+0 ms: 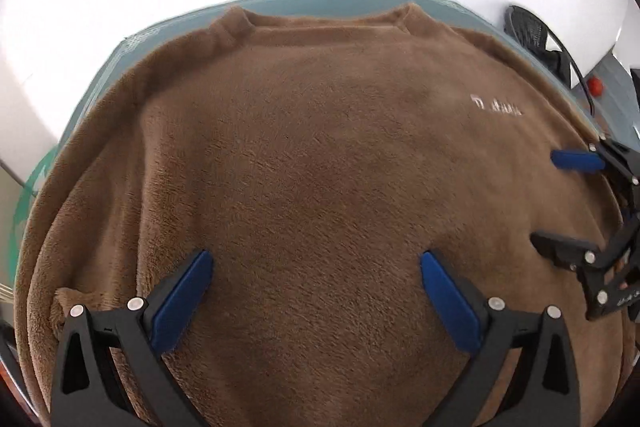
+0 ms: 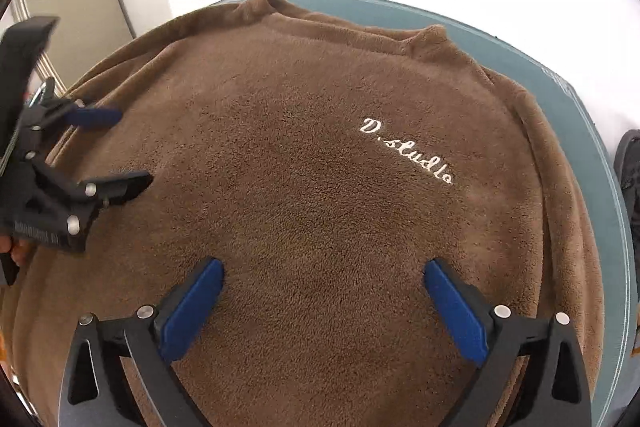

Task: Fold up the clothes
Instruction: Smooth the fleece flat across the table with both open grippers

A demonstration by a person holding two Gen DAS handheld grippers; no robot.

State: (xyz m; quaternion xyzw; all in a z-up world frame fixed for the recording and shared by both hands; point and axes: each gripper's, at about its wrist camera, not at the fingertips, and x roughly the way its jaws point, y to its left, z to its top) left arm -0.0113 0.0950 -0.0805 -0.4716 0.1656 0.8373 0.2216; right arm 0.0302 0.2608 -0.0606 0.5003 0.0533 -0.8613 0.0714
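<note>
A brown fleece sweater (image 1: 320, 147) lies flat, front up, on a teal mat (image 1: 320, 1), collar at the far side. White "D.studio" lettering (image 2: 406, 155) sits on its chest. My left gripper (image 1: 316, 259) is open and empty, hovering just above the sweater's lower middle. My right gripper (image 2: 324, 267) is open and empty above the sweater, below the lettering. Each gripper shows in the other's view: the right gripper (image 1: 544, 199) at the right edge, the left gripper (image 2: 134, 149) at the left edge. The sleeves look folded along both sides.
The teal mat (image 2: 580, 131) shows beyond the sweater's collar and right side. A white wall stands behind. A black mesh object (image 1: 532, 35) and a small red object (image 1: 596, 86) lie at the far right. A dark shoe-like thing (image 2: 630, 171) sits off the mat's right edge.
</note>
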